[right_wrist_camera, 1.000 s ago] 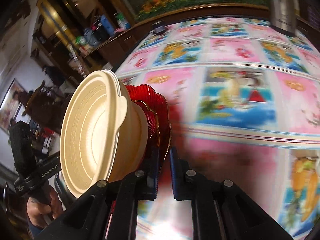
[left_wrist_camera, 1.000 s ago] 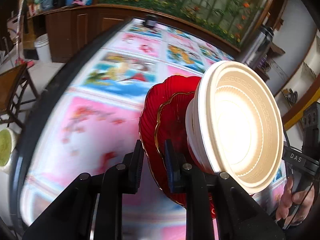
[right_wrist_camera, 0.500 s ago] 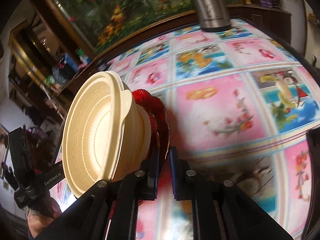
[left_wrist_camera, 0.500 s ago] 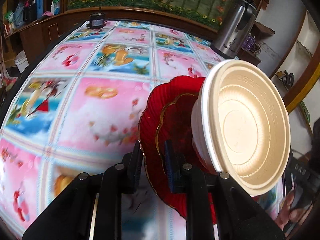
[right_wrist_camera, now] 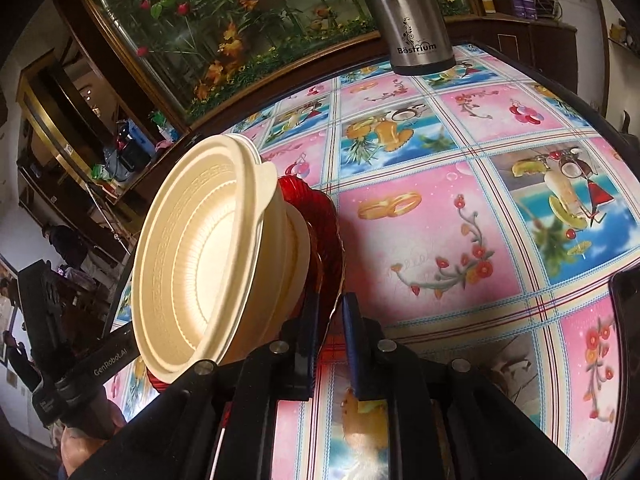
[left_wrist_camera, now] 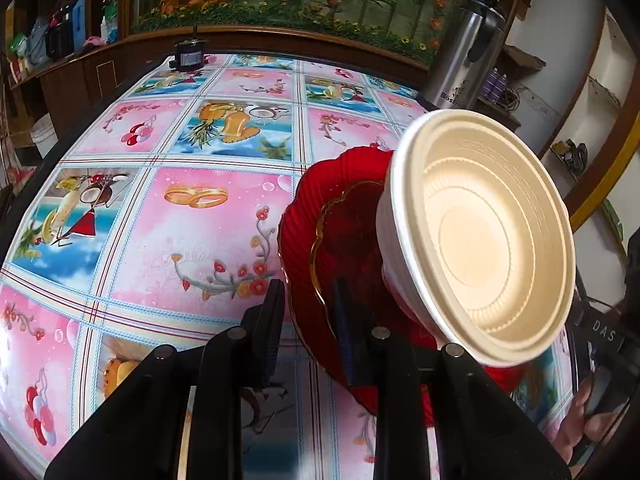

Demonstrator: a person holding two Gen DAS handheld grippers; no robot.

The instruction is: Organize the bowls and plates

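The stack sits right of centre in the left wrist view: a cream bowl [left_wrist_camera: 480,240] nested on a small red plate [left_wrist_camera: 344,240] on a large red plate [left_wrist_camera: 296,236], all seen tilted steeply toward the camera. The left gripper [left_wrist_camera: 308,312] straddles the large plate's lower rim, and its jaws have just been opening; a sliver of gap shows at the left finger, so the pinch looks loosened. The right gripper [right_wrist_camera: 330,320] brackets the opposite rim [right_wrist_camera: 332,240], its jaws likewise just opening around the plate.

The risk: if the stack is not fully down on the tablecloth [left_wrist_camera: 192,240], easing both grips lets the plates drop and the bowl slide off.

Whether the plate's underside touches the cloth is hidden by the fingers, and pad contact is hard to judge.
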